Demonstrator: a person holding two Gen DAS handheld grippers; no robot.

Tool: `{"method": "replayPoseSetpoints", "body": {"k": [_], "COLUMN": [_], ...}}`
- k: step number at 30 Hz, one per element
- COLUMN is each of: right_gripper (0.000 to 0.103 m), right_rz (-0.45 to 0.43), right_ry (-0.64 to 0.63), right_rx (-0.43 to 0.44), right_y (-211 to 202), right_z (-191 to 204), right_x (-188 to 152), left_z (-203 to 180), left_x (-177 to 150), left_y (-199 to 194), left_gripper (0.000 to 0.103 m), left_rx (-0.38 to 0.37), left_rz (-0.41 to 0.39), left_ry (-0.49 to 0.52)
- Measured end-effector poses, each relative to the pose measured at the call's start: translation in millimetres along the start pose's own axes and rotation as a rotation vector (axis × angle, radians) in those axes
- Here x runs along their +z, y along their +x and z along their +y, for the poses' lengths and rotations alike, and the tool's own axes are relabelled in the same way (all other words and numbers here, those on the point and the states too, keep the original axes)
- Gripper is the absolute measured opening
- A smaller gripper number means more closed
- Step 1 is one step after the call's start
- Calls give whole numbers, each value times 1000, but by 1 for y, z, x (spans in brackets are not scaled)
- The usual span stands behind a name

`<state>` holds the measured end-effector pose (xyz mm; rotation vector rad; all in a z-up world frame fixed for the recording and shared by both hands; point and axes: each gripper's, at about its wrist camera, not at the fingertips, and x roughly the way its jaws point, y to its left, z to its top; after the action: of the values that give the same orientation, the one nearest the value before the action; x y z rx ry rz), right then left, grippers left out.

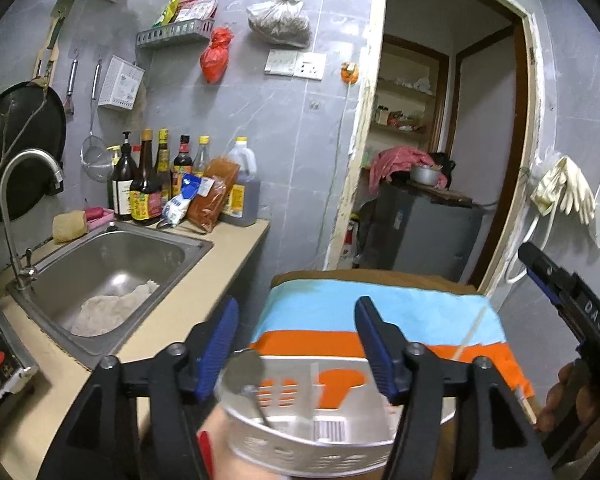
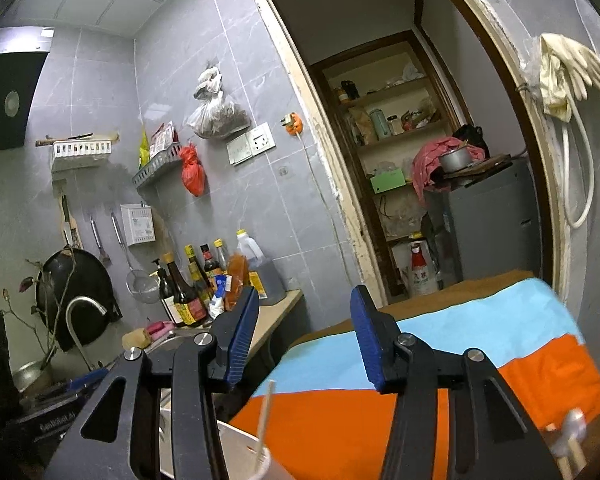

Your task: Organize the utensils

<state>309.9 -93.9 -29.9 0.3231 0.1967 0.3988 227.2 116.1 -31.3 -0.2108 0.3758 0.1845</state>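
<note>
My left gripper (image 1: 296, 344) has its blue pads wide apart and holds nothing; it hangs just above the white slotted basket (image 1: 312, 440), which stands on the table covered by the striped cloth (image 1: 340, 320). My right gripper (image 2: 304, 340) is also spread wide and empty, raised above the same cloth, with the basket rim at its lower left. In the basket I see a metal spoon (image 1: 246, 376) leaning against the left wall, bowl upward, and the right wrist view shows a pale chopstick (image 2: 264, 420) standing in it. So I judge the sorting is in the middle: some utensils are already in the holder, and others wait. At the lower right edge of the right view, something like a spoon and wooden sticks (image 2: 568, 440) lies on the cloth, but it is blurred and I am not sure what it is. The next move, I think, calls for lowering the right gripper to those pieces, closing on a thin handle near its middle, and carrying it to the basket. The basket looks light, with a barcode label on its front wall.
</note>
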Motion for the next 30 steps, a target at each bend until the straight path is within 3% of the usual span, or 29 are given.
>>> {"method": "replayPoseSetpoints", "body": {"k": [2, 5, 8, 10, 13, 23, 30], "right_gripper": [52, 65, 79, 82, 98, 100, 100], "right_rz": [4, 10, 25, 31, 42, 82, 162], "right_ry": [-16, -36, -57, -69, -89, -119, -92], "right_rx": [-5, -13, -26, -32, -56, -132, -194], "right_y": [-10, -26, -40, -51, -66, -108, -114], "right_z": [-8, -23, -39, -50, -69, -139, -194], "right_x": [7, 17, 28, 34, 42, 55, 40], "left_z": [-13, -31, -54, -68, -93, -168, -203], "left_x": [1, 2, 2, 0, -5, -37, -63], "left_y": [-6, -15, -21, -25, -30, -39, -25], "left_gripper": [81, 96, 102, 103, 103, 103, 103], "left_rx": [-16, -39, -60, -57, -59, -107, -140], "left_rz": [-20, -59, -74, -84, -96, -106, -48], "left_ry": [-5, -17, -13, 0, 27, 87, 123]}}
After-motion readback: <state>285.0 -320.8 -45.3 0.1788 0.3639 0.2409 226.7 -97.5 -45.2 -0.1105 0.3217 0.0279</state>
